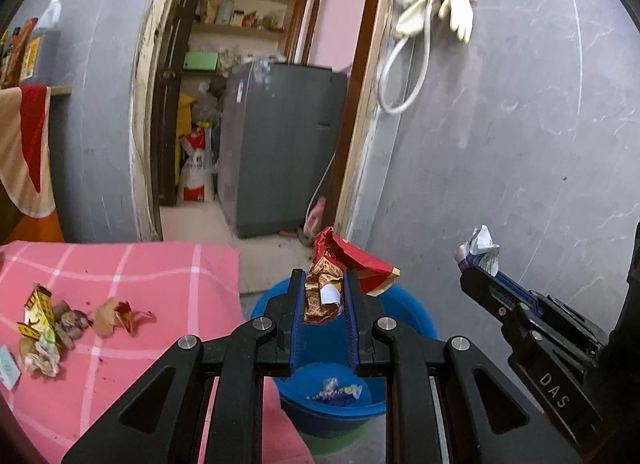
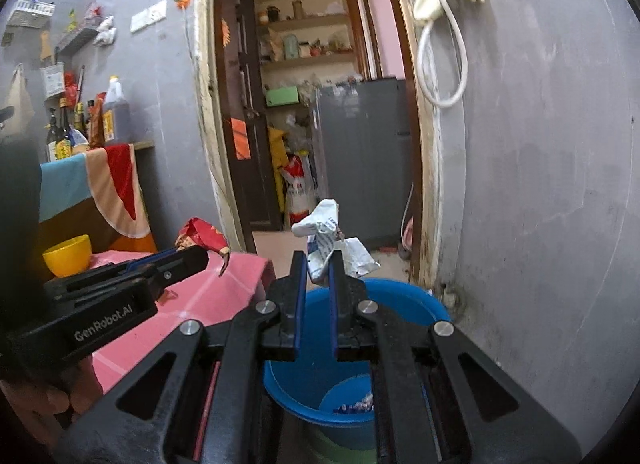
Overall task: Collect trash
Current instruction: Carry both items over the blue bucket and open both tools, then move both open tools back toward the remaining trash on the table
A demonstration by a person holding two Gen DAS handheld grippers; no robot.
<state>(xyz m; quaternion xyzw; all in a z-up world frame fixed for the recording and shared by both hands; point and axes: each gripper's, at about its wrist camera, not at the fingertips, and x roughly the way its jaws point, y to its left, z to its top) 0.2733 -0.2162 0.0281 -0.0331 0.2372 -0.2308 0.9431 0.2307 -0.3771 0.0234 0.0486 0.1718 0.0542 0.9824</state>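
Observation:
My left gripper (image 1: 323,278) is shut on a crumpled red and brown snack wrapper (image 1: 340,264), held over the blue bucket (image 1: 412,312). To its right, my right gripper (image 1: 474,270) pinches a white and purple crumpled wrapper (image 1: 482,250). In the right wrist view my right gripper (image 2: 319,260) is shut on that white wrapper (image 2: 332,232) above the bucket (image 2: 400,300), and the left gripper (image 2: 202,256) with its red wrapper (image 2: 200,234) sits to the left. A small wrapper (image 1: 340,390) lies on the bucket's floor. Several more wrappers (image 1: 52,320) lie on the pink cloth.
The pink checked cloth (image 1: 132,276) covers a table at the left, with a yellow bowl (image 2: 68,254) on it. A grey wall (image 1: 520,124) stands close on the right. A doorway ahead shows a grey washing machine (image 1: 284,144) and shelves.

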